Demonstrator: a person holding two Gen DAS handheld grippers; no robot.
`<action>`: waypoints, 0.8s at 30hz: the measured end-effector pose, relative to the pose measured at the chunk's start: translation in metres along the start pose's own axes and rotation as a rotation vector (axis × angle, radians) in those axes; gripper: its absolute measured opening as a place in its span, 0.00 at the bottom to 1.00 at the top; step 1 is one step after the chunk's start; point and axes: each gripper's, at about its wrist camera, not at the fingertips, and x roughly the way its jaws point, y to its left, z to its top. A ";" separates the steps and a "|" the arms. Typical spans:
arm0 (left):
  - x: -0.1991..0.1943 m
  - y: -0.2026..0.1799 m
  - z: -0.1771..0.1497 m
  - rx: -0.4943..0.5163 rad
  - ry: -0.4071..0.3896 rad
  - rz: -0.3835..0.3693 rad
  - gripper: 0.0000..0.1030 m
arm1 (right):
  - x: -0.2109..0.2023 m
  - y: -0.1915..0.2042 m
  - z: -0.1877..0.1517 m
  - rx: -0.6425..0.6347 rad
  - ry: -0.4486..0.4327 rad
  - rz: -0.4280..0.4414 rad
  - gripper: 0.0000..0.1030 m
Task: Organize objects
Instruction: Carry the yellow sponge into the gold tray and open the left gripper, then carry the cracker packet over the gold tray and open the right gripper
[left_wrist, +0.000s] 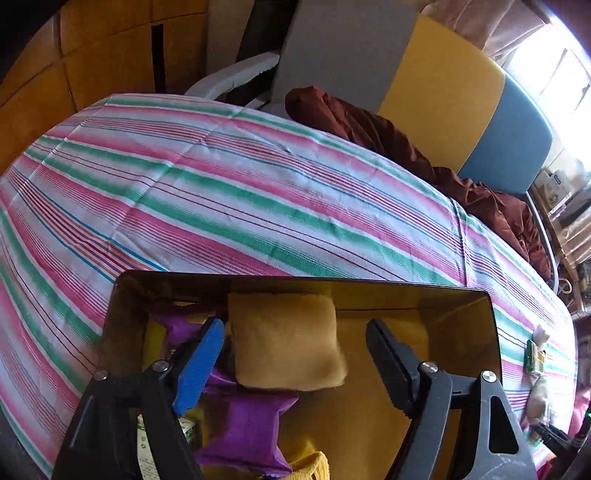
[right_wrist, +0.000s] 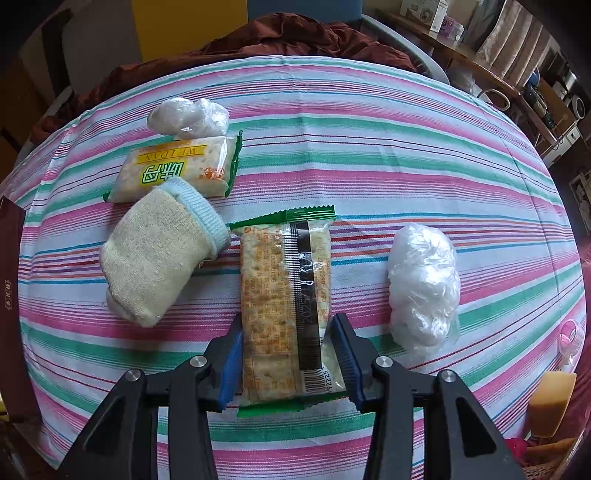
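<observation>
**Q.** Where, at this instant, did the object of the task lie, and how were the tongs disposed?

**A.** Lengthwise on the striped cloth of the bench (right_wrist: 369, 155) lay the flat, green-edged, clear-film cracker packet (right_wrist: 286, 306), seam side up. The right tongs (right_wrist: 288, 354) stood astride its near end, narrowly parted, one blue pad (right_wrist: 232, 363) at each long edge. Contact looked likely; whether the pads pressed could not be told. The left tongs (left_wrist: 295, 354) hung wide apart and empty over the dark, glossy rectangular tray (left_wrist: 369, 286), above a soft yellow sponge-like pad (left_wrist: 284, 343) and purple foil sachets (left_wrist: 251, 428).

**Q.** How should such a packet be expected to handle?

**A.** Lightly, by judgement. The film looked slick and the crackers inside brittle, so a gentle squeeze across the short width, on the stiff stack rather than the crimped ends, seemed soundest.

**Q.** What lay beside it?

**A.** A beige knitted pouch with pale-blue cuff (right_wrist: 162, 251) just beside its far left corner, a second cracker packet with yellow label (right_wrist: 177, 170) beyond, and two crumpled clear-plastic bundles (right_wrist: 424, 284), both soft and easily crushed.
</observation>
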 end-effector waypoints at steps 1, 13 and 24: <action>-0.004 0.000 -0.001 0.004 -0.008 0.007 0.78 | 0.000 0.000 0.000 0.001 0.000 0.001 0.45; -0.099 -0.036 -0.077 0.168 -0.227 -0.022 0.78 | 0.000 -0.002 0.001 0.002 -0.002 -0.003 0.45; -0.136 -0.061 -0.155 0.252 -0.321 -0.022 0.79 | 0.000 -0.004 0.001 -0.004 -0.008 -0.013 0.44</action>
